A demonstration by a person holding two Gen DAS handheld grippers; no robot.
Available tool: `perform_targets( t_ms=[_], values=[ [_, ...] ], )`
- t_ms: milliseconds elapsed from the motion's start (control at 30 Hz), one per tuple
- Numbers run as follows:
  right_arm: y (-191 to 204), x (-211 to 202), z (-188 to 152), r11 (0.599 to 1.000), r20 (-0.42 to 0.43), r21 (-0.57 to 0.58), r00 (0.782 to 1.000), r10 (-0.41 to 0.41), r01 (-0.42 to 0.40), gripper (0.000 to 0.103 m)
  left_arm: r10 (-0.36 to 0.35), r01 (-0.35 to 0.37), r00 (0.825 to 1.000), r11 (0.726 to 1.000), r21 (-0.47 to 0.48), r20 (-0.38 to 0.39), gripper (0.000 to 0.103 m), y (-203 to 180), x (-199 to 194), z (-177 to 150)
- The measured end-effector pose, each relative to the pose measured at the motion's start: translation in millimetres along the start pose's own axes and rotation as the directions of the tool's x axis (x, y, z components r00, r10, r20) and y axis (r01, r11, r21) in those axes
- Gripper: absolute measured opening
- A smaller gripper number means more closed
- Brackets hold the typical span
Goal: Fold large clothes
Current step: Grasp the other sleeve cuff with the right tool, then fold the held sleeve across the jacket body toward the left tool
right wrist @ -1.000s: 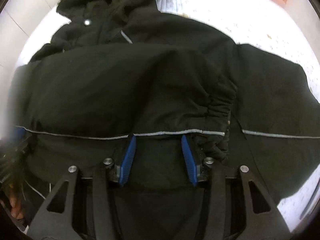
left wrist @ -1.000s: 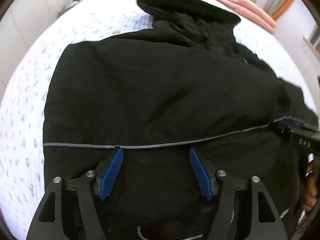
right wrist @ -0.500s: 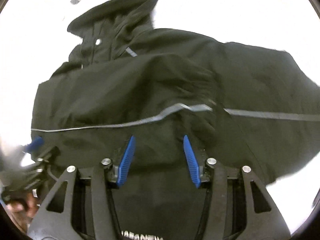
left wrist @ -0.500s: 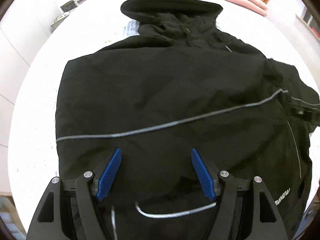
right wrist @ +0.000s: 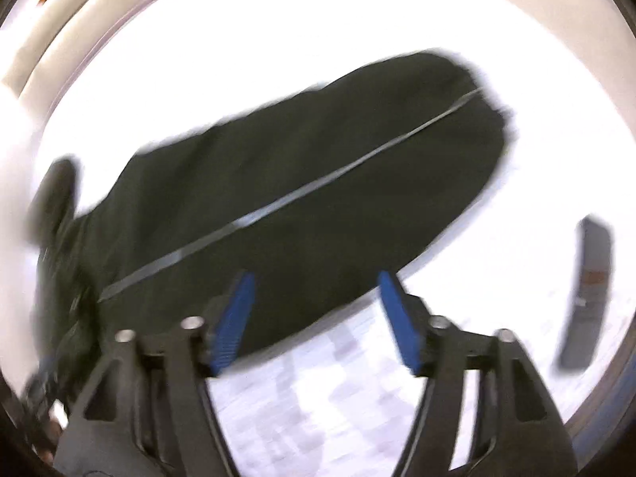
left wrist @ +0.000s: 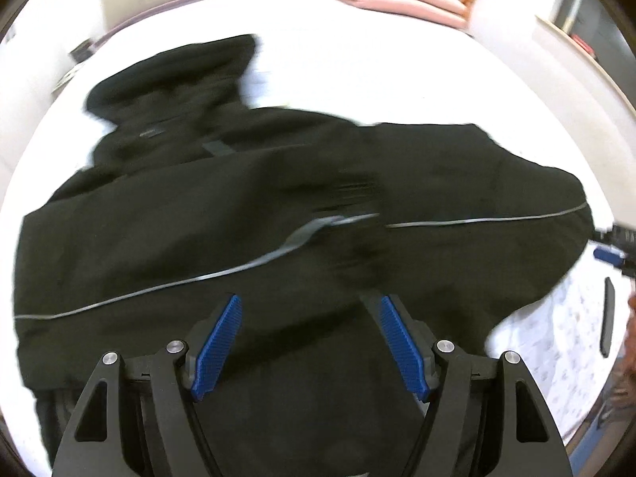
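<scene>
Across the bed [left wrist: 397, 63] sprawls my black jacket [left wrist: 246, 214], bulky and floppy; left gripper [left wrist: 310, 342] spread empty, right gripper [right wrist: 314, 322] just opened, holding nothing; I'd pinch the hem.

Right gripper [right wrist: 314, 320], jaws just opened wide, nothing between blue pads | black jacket [right wrist: 318, 183] with grey stripe, stretching 8 to 1 o'clock across white bedsheet [right wrist: 556, 119] | dark flat object [right wrist: 586, 294] at 4 o'clock, blurred

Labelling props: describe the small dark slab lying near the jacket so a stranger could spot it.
On the white bedsheet, look just past the black jacket sleeve's end. The slim dark slab lies alone on bare sheet, apart from the jacket: flat, rigid, straight-edged, unlike the fabric.
</scene>
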State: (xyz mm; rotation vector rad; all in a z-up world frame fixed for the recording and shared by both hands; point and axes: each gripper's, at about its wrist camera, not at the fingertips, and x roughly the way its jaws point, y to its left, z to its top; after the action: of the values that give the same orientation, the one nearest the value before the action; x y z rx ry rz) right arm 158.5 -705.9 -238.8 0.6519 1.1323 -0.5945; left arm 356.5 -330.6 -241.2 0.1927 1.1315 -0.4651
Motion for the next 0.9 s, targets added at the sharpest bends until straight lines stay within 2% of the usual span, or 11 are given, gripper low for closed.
perform_targets(
  t_ms=[100, 200, 300, 400, 500, 533, 567, 600, 667, 733, 900],
  values=[
    [-46.3, 10.9, 40.0, 0.997, 0.017, 0.071, 1.000, -0.008, 0.007, 0.070, -0.006, 0.007, 1.000, 0.999, 0.038, -0.005, 0.074, -44.8, 14.2, 8.6],
    [-85.9, 29.8, 70.3, 0.986, 0.006, 0.159, 0.999, 0.042, -0.042, 0.070, 0.001, 0.000, 1.000, 0.998, 0.058, -0.016, 0.074, -77.1, 25.8, 12.8],
    [-104.7, 51.7, 86.7, 0.975, -0.022, 0.211, 0.997, 0.073, -0.066, 0.070, 0.001, 0.000, 1.000, 0.999, 0.050, -0.026, 0.074, -92.9, 34.9, 14.5],
    [-117.0, 75.3, 91.6, 0.960, -0.077, 0.242, 0.983, 0.164, -0.141, 0.069, 0.004, -0.002, 0.998, 0.999, 0.037, -0.061, 0.074, -99.7, 49.1, 12.0],
    [-116.9, 73.5, 93.2, 0.969, -0.091, 0.194, 0.981, 0.169, -0.149, 0.068, 0.007, -0.006, 0.996, 1.000, 0.014, -0.094, 0.074, -100.8, 61.6, 5.9],
    [-111.1, 64.7, 89.8, 0.975, -0.088, 0.169, 0.983, 0.163, -0.147, 0.063, 0.007, -0.007, 0.995, 1.000, 0.005, -0.097, 0.074, -101.4, 63.8, 4.4],
    [-103.3, 61.0, 88.2, 0.981, -0.087, 0.127, 0.984, 0.157, -0.145, 0.052, 0.009, -0.009, 0.995, 1.000, -0.005, -0.097, 0.074, -101.1, 65.0, 3.0],
    [-99.6, 62.2, 88.1, 0.984, -0.087, 0.104, 0.985, 0.152, -0.143, 0.048, 0.011, -0.013, 0.995, 1.000, -0.013, -0.095, 0.074, -101.2, 64.9, 2.0],
    [-90.0, 61.8, 82.8, 0.988, -0.087, 0.057, 0.985, 0.150, -0.146, 0.033, 0.018, -0.020, 0.996, 1.000, -0.019, -0.092, 0.074, -102.6, 64.6, 0.4],
    [-85.8, 64.5, 80.4, 0.988, -0.087, 0.051, 0.985, 0.151, -0.147, 0.029, 0.023, -0.025, 0.995, 0.999, -0.023, -0.093, 0.074, -103.8, 66.2, -1.7],
    [-76.9, 48.8, 70.4, 0.969, -0.072, 0.071, 0.968, 0.240, -0.235, 0.016, 0.019, -0.021, 0.996, 0.999, -0.033, -0.087, 0.074, -105.3, 67.8, -1.9]
  ],
)
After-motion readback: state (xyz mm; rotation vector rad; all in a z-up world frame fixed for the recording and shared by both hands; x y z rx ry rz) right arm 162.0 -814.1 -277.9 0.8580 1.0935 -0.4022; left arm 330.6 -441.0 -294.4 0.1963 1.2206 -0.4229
